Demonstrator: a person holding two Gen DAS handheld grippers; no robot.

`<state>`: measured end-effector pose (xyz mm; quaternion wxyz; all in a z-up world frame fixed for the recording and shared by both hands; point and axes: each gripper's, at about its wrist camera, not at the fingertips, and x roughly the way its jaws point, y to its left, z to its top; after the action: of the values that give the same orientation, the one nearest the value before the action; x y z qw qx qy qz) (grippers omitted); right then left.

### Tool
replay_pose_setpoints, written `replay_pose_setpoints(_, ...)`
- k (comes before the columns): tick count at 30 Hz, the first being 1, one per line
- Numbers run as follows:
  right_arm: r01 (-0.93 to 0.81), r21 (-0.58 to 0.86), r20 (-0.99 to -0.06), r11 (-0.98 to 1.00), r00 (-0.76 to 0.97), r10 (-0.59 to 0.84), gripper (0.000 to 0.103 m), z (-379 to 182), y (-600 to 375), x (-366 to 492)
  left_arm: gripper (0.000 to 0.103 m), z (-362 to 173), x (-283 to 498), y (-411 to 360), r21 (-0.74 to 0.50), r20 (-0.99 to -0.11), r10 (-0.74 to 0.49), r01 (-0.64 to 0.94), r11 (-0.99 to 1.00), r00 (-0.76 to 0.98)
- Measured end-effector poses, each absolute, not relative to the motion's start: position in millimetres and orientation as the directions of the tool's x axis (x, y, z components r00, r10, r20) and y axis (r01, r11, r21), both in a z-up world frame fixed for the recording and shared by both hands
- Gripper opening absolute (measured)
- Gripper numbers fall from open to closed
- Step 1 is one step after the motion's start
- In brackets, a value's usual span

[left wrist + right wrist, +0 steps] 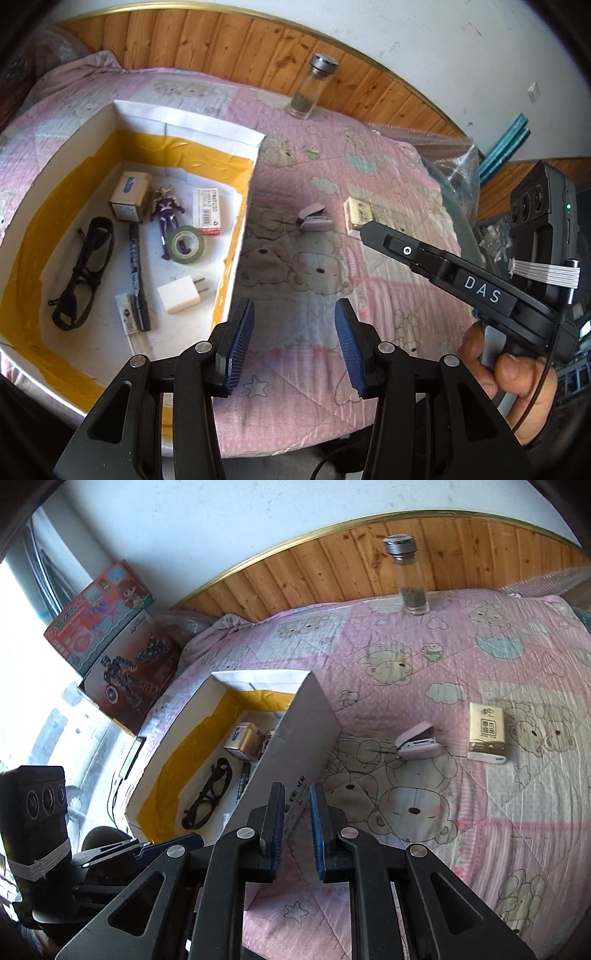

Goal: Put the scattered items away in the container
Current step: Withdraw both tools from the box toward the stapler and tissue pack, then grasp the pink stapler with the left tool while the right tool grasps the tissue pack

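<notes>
Pink stapler (314,220) probably outside box (184,122).

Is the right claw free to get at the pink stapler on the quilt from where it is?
Probably yes: the right claw holds nothing, and the pink stapler lies alone on open quilt, with the box off to its left.

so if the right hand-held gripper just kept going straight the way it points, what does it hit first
Probably the box: its near white outer wall sits right ahead of the right hand-held gripper, whose narrow jaws hold nothing. Depth is unclear, so it might skim past onto the quilt beside the box.
</notes>
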<state>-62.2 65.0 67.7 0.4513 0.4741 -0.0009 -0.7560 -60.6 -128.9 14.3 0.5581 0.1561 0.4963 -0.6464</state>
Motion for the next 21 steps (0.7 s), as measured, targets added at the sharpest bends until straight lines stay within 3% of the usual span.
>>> replay_pose_setpoints(7, 0.580, 0.430, -0.735, -0.692, -0.220, -0.641, 0.026, 43.3, 101.3, -100.9, 0.048, 15.1, -88.6, -173.7, -0.446, -0.775, -0.529, 0.893, 0.068, -0.346)
replay_pose_setpoints(21, 0.663, 0.298, -0.795, -0.687, -0.227, -0.563, 0.025, -39.5, 41.4, -180.2, 0.048, -5.8, -94.9, -230.7, -0.428, -0.813, -0.487, 0.894, 0.132, -0.318)
